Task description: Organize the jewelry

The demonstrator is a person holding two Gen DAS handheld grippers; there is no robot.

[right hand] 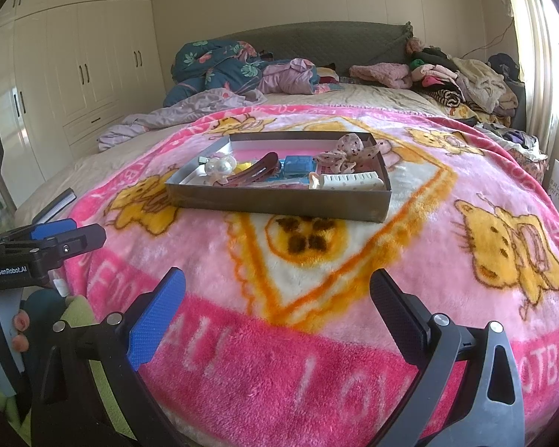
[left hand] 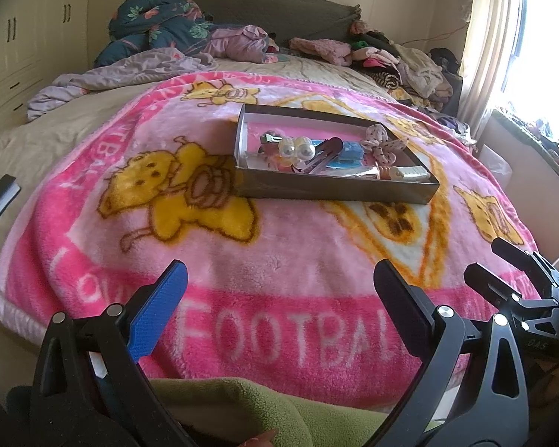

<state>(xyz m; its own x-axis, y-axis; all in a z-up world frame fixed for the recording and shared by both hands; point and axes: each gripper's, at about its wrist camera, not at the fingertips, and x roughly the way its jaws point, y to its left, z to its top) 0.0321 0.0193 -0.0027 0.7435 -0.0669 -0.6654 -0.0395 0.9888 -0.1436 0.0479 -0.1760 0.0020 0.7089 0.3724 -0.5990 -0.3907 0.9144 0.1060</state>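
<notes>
— Both sets of jaws spread wide and empty: the left gripper [left hand: 279, 298] and the right gripper [right hand: 277, 298] hover low over the pink blanket [right hand: 466, 171] at the near edge of the bed. Where's the jewelry?

— All in one shallow box [right hand: 279, 205] lying on the blanket, well ahead of both grippers.

— How would it handle?

— Light, I'd judge, and small. The pearl piece [right hand: 219, 167] looks smooth and rounded, so likely slippery. The dark red clip [right hand: 259, 173] and white clip [right hand: 348, 180] look stiff; pinch across their narrow width. The dotted fabric bow [right hand: 348, 156] is soft; take its middle.

— Counts?

— One box, one bow, one white clip, one blue case [right hand: 298, 165]. Two pearls visible. Red clips overlap; I can't count them.
</notes>
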